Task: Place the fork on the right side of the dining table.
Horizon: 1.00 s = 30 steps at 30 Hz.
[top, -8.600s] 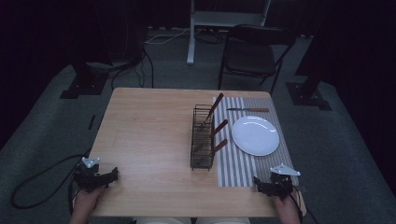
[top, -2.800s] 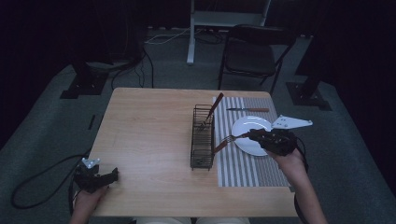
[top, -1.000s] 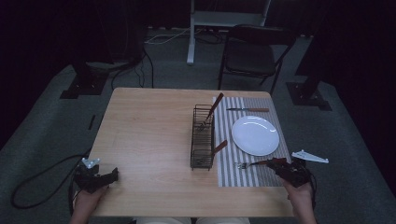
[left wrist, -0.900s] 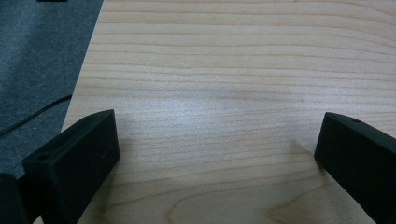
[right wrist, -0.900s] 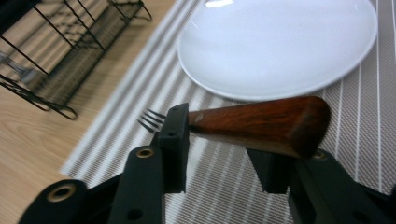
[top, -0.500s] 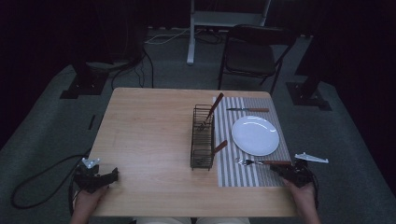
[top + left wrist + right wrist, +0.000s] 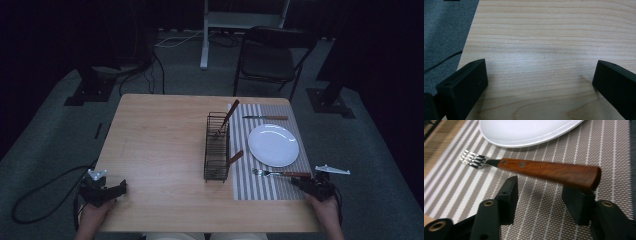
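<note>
The fork (image 7: 531,168) lies on the striped placemat (image 7: 260,186) just below the white plate (image 7: 273,145), its wooden handle running crosswise in front of the right gripper (image 7: 540,195), tines pointing toward the wire rack (image 7: 216,147). That gripper's jaws stand apart with nothing clamped, the handle end resting just above one jaw. The left gripper (image 7: 539,82) sits wide open and empty over bare table (image 7: 549,30), well apart from the fork, so the right hand is nearer.

Dim high view, dark surroundings; close gripper views brighter, slightly soft.
</note>
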### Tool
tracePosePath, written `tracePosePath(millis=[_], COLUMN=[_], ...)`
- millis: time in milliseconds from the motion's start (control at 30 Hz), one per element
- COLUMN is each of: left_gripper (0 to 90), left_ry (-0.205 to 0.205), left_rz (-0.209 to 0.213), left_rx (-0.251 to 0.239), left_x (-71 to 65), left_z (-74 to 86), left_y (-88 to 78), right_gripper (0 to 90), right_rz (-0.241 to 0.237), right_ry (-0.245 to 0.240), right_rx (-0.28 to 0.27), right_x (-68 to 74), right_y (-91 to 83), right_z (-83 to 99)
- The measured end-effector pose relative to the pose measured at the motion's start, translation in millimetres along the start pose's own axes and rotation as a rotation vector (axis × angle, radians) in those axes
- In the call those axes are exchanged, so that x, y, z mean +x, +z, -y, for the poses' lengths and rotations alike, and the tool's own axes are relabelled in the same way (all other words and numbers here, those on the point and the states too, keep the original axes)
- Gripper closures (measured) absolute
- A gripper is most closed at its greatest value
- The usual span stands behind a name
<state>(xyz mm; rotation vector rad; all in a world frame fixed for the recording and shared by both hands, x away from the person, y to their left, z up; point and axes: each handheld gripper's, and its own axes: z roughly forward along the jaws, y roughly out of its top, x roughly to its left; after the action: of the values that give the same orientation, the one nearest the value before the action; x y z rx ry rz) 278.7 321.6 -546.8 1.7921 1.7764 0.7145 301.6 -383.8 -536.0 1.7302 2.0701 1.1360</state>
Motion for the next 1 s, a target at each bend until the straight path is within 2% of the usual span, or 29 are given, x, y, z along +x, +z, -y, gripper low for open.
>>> tracePosePath(millis=[67,333,433,467,567,600,633,700,767,867,933,1000], left_gripper=[0.3,0.3,0.3,0.3,0.3,0.3,0.3,0.3,0.3,0.3,0.3,0.3], left_ry=[0.000,-0.004,-0.004,-0.004,-0.004,-0.004,-0.006,-0.006,-0.006,-0.006,-0.005,-0.006], left_rz=[0.000,-0.003,-0.003,-0.003,-0.003,-0.003,-0.003,-0.003,-0.003,-0.003,-0.002,-0.003], left_rx=[0.000,-0.001,-0.001,-0.001,-0.001,-0.001,-0.003,-0.003,-0.003,-0.003,-0.001,-0.001], left_x=[0.0,-0.3,-0.3,-0.3,-0.3,-0.3,-0.5,-0.5,-0.5,-0.5,-0.5,-0.5], left_z=[0.0,0.2,0.2,0.2,0.2,0.2,0.2,0.3,0.2,0.2,0.2,0.2], left_y=[0.0,-0.1,-0.1,-0.1,-0.1,-0.1,0.0,0.0,0.0,0.0,-0.1,-0.1], right_gripper=[44.7,42.3,34.0,34.0,19.1,19.1,12.6,12.8,12.7,12.8,12.7,12.7], right_rz=[0.047,0.051,0.048,0.048,0.047,0.047,0.069,0.079,0.118,0.129,0.183,0.201], right_ry=[-0.007,0.011,0.034,0.034,0.052,0.052,0.057,0.055,0.059,0.062,0.041,0.034], right_rx=[-0.012,-0.042,-0.085,-0.085,-0.096,-0.096,-0.093,-0.094,-0.103,-0.109,-0.116,-0.118], right_x=[0.6,3.1,10.9,10.9,16.4,16.4,20.4,22.2,27.2,30.2,38.4,42.0], right_y=[0.1,-2.4,-3.5,-3.5,0.4,0.4,3.9,5.0,3.4,2.4,2.3,2.7], right_z=[0.5,2.0,7.2,7.2,13.6,13.6,17.7,19.8,23.9,27.0,33.0,34.7])
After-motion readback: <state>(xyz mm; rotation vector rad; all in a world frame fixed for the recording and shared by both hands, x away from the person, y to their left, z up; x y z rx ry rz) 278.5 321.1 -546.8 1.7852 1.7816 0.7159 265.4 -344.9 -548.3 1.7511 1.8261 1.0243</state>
